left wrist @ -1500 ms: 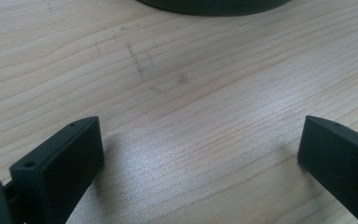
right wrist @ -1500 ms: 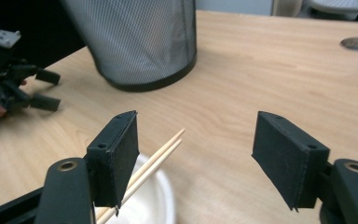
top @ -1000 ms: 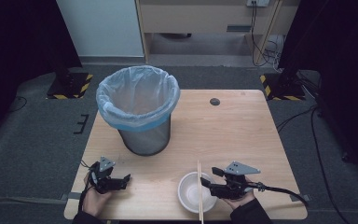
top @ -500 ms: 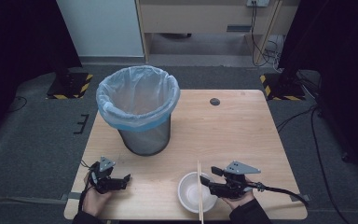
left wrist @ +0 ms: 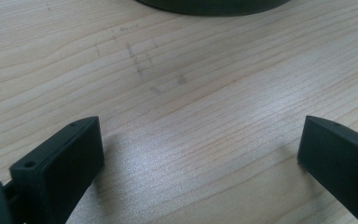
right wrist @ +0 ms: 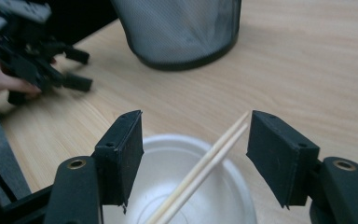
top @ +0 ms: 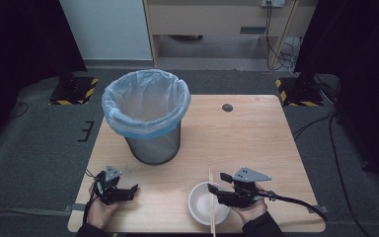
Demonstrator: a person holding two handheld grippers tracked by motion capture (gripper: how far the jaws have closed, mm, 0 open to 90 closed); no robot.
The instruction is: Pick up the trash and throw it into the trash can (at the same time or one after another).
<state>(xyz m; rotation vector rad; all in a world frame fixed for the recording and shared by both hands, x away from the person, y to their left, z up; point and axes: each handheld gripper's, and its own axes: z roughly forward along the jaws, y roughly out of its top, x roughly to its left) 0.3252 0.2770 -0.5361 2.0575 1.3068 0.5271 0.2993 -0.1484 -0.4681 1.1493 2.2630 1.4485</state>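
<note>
Almost nothing has moved since the earlier frame: both hands sit where they were at the near edge of the counter (top: 256,133), and the chopsticks (top: 211,202) lie as before across the white bowl (top: 203,205).

The right tool (top: 216,181) hovers at the bowl's right rim, its jaws spread with nothing pinched. In the right gripper view the chopsticks (right wrist: 200,170) run slantwise between the jaws, their far tips just beside the right-hand jaw, apart from both pads. The bowl (right wrist: 233,205) sits directly below and looks empty apart from the sticks.

The left tool (top: 131,190) rests low over bare wood near the front left corner, jaws spread wide and holding nothing; the bin's base (left wrist: 214,4) shows at the top of its own view.

The step in hand looks like lining up a grasp on the chopsticks. The next move likely calls for lowering slightly, centring the pair between the pads and closing so both sticks are caught together, then carrying them to the lined waste bin (top: 145,116) standing well behind the bowl to the left.
</note>
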